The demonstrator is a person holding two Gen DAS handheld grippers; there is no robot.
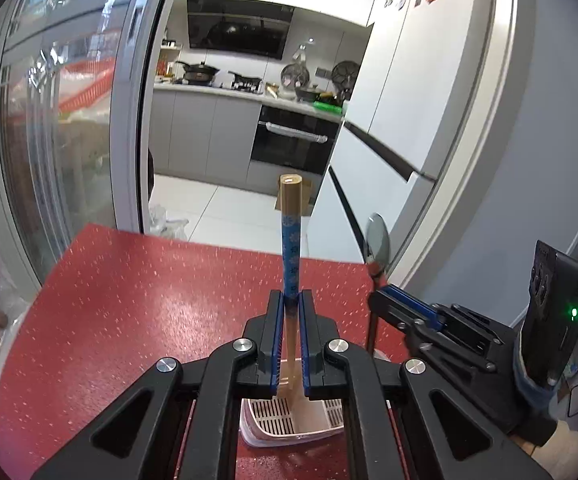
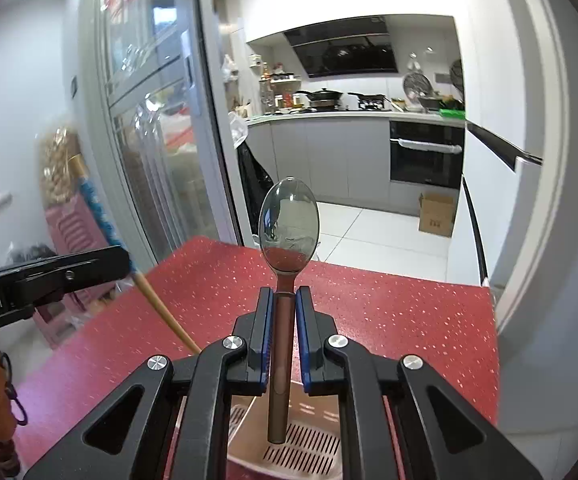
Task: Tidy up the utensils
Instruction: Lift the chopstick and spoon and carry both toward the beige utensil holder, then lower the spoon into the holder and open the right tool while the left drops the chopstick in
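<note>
Above the red table [image 1: 129, 300], left wrist view: left tool [image 1: 291, 300] is clamped on a pair of chopsticks [image 1: 290, 248], blue pads pressing the lower patterned section from both sides. Chopsticks stand near upright between the pads; tan blunt ends up and beyond the tips, thin ends pointing down behind the tips toward a pink slotted utensil basket [image 1: 289, 420]. Basket sits on the table directly under the tool, close to the near edge of the view. Right of the chopsticks, the right tool [image 1: 385, 294] enters from the right side, gripping a spoon [image 1: 377, 242], bowl up, handle hanging below its pads. The two utensils are near each other but apart.

Right wrist view: right tool [image 2: 285, 300] is closed on the spoon [image 2: 289, 224] at the neck just under the bowl. Bowl stands above the tips; brown handle runs down between the pads, its end over the basket [image 2: 309, 444], which lies under the tool. Left of the spoon, the left tool [image 2: 127, 258] carries the chopsticks [image 2: 157, 300] tilted, blurred.
</note>
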